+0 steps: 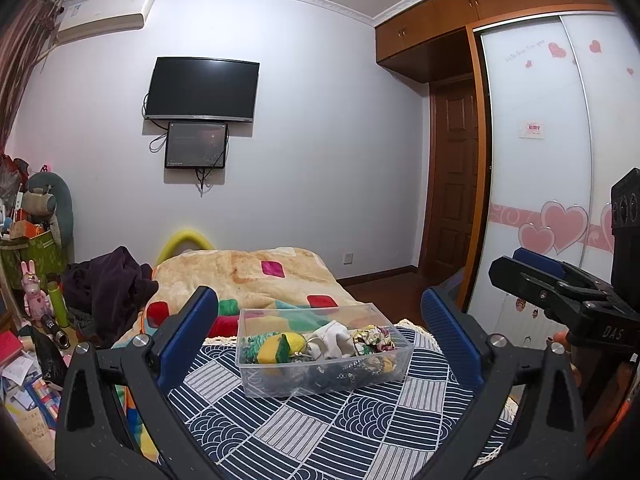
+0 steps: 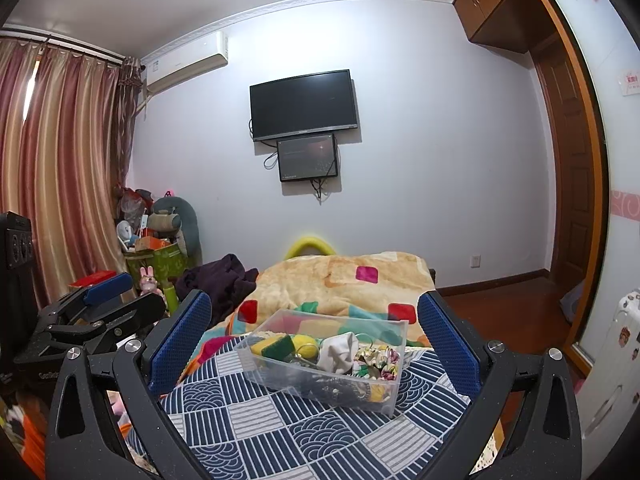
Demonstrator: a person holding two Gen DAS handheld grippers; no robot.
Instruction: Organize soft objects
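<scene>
Blue-padded left tool (image 1: 320, 336), right tool (image 2: 316, 344) level, spread, facing bin (image 1: 324, 376).

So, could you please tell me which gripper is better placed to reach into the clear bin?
Probably the left gripper: its open fingers frame the clear bin squarely. The right gripper, also open, sees it skewed, corner-first.

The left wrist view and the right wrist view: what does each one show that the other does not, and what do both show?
Only the left wrist view shows the white wardrobe door with pink hearts and the right gripper at its right edge.

Only the right wrist view shows the striped curtains and the left gripper at its left edge.

Both show the clear plastic box of soft items on the blue patterned cloth, the blanket, and the wall television.
</scene>
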